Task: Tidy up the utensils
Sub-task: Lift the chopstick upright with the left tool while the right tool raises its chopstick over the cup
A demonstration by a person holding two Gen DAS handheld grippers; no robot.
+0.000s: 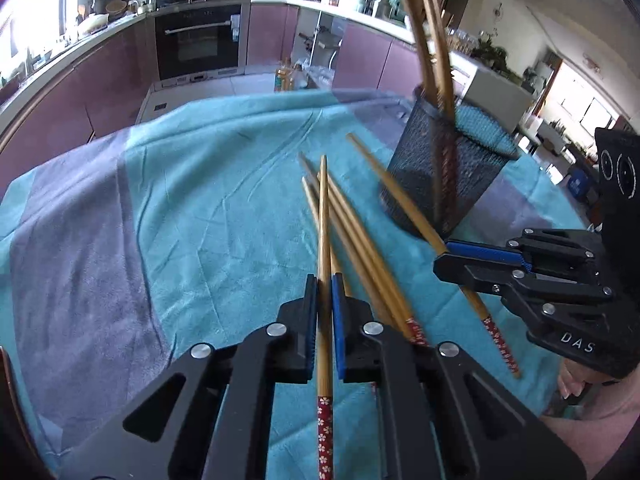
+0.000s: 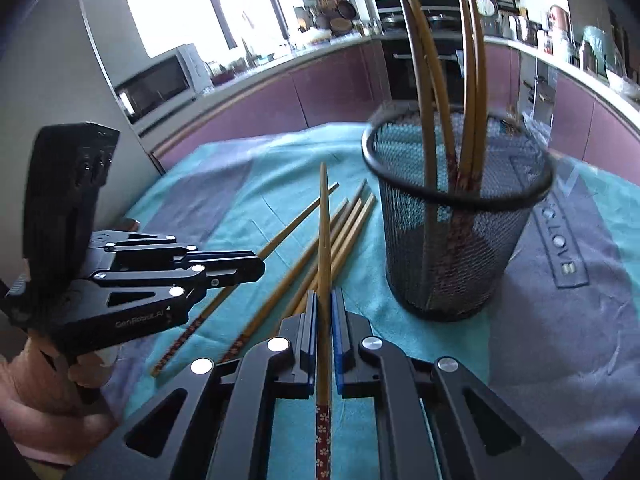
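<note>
Several bamboo chopsticks with red floral ends lie in a loose bundle on the teal towel. My left gripper is shut on one chopstick, tip pointing away. My right gripper is shut on another chopstick. A black mesh holder stands upright to the right of the bundle with several chopsticks standing in it; it also shows in the left wrist view. The right gripper appears in the left view beside the holder's base. The left gripper appears in the right view over the bundle.
The towel has grey stripes and covers the table. Behind it are purple kitchen cabinets, an oven and a microwave. A bottle stands beyond the table's far edge.
</note>
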